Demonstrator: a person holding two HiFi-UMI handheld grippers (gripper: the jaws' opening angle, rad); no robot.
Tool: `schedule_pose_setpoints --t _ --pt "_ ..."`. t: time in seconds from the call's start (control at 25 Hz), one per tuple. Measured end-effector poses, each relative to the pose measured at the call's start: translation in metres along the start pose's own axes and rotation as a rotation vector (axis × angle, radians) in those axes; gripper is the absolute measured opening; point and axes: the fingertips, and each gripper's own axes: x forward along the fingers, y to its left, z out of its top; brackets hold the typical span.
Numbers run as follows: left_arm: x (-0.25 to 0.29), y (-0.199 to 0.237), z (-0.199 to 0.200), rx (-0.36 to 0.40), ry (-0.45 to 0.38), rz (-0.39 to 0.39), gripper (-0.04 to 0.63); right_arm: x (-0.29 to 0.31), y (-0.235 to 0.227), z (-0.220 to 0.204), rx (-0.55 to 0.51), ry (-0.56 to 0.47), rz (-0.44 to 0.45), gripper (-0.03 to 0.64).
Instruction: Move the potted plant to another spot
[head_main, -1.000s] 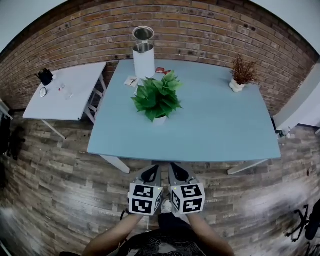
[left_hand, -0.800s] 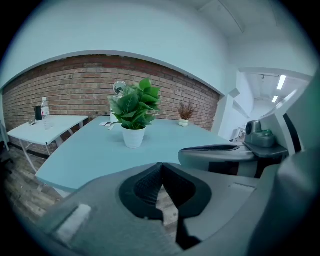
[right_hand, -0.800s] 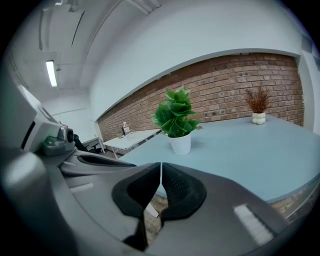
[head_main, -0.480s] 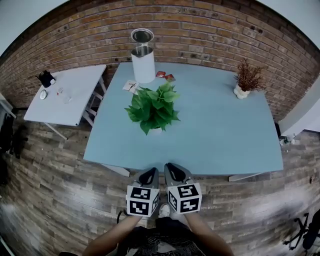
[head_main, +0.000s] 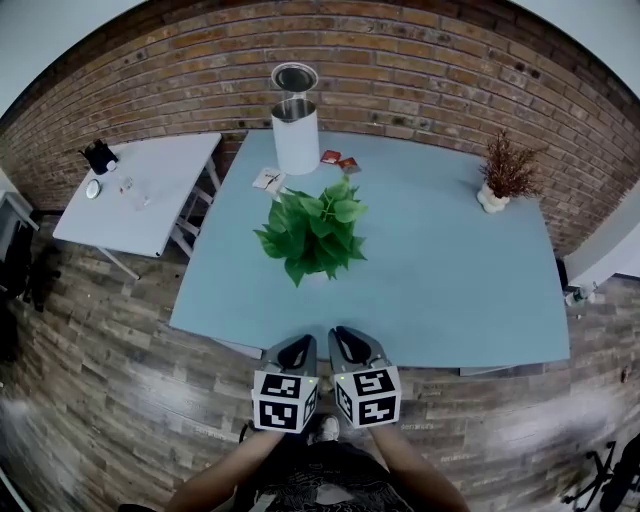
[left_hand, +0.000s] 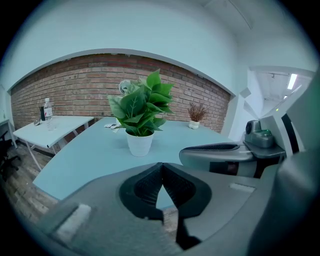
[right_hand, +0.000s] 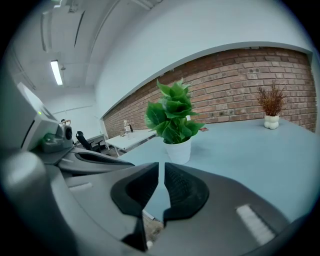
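Nearest to us, the left gripper (head_main: 297, 350) is clenched, its tips meeting with nothing between them. The right gripper (head_main: 349, 345) beside it is closed to a thin slit and is equally empty. Both hover at the near edge of the blue table (head_main: 450, 290). Their marker cubes (head_main: 279, 400) carry black-and-white square patterns, not letters.

Well beyond the jaws, the potted plant (head_main: 315, 240) stands upright in its plain white pot (left_hand: 139, 144), left of the table's middle. From the head view its leaves hide most of the pot.

Behind it lie a white card (head_main: 267, 180) and two small red packets (head_main: 340, 160), their print too small for us to read. A white cylinder (head_main: 296, 135) with a metal rim stands by the far edge, and a dried sprig in a white vase (head_main: 505, 175) sits at the far right corner. On the white side table (head_main: 150, 200) to the left, the small items are hard to make out.
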Motion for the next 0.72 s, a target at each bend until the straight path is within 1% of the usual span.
schedule_pose_setpoints --t 0.32,0.72 --pt "0.019 0.02 0.01 -0.005 -0.003 -0.014 -0.002 0.028 -0.007 0.007 -0.024 0.016 -0.013 0.038" --pt "0.043 0.059 0.025 0.003 0.013 -0.028 -0.002 0.071 -0.012 0.014 -0.024 0.028 -0.061 0.078"
